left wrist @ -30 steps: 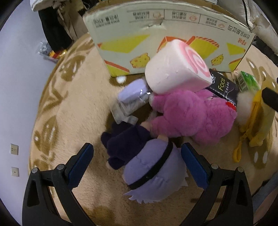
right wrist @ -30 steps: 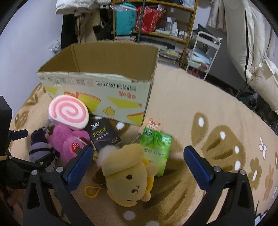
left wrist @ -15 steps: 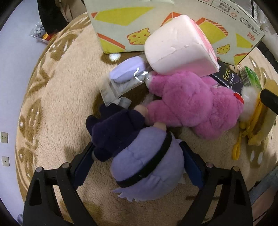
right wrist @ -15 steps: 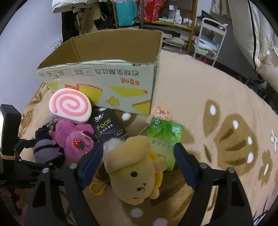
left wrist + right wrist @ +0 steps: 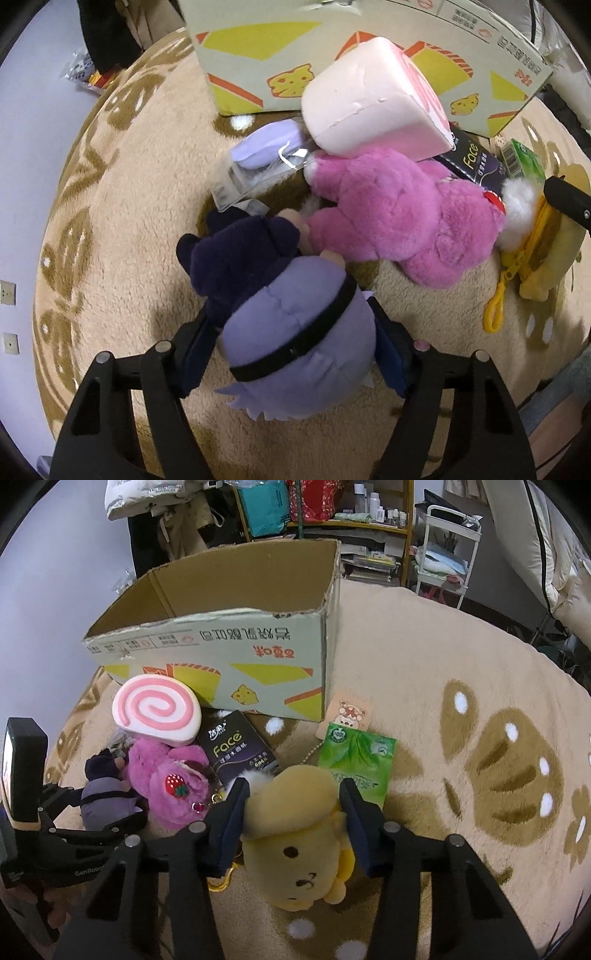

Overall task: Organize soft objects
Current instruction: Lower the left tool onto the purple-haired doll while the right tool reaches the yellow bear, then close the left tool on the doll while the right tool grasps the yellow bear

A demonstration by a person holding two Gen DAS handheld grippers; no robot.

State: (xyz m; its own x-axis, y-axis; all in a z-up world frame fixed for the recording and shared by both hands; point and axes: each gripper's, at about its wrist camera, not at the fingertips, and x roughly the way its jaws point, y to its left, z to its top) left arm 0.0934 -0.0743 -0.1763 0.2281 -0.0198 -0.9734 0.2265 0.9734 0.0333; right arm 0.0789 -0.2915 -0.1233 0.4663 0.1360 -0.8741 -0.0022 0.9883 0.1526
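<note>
A purple doll with a lilac head and dark body lies on the rug. My left gripper straddles its head; the jaws are closing and both pads press its sides. The same doll shows at the left of the right wrist view. A yellow dog plush lies between the closing jaws of my right gripper, whose pads squeeze its cap. A pink bear and a pink swirl roll cushion lie between the two toys. The open cardboard box stands behind them.
A black Face tissue pack, a green tissue pack and a small card lie by the box. A lilac item in clear wrapping sits near the doll. Shelves and a trolley stand beyond the rug.
Both grippers have sunk onto their toys and their jaws have narrowed, the left around the purple doll's head, the right around the yellow dog's cap.
</note>
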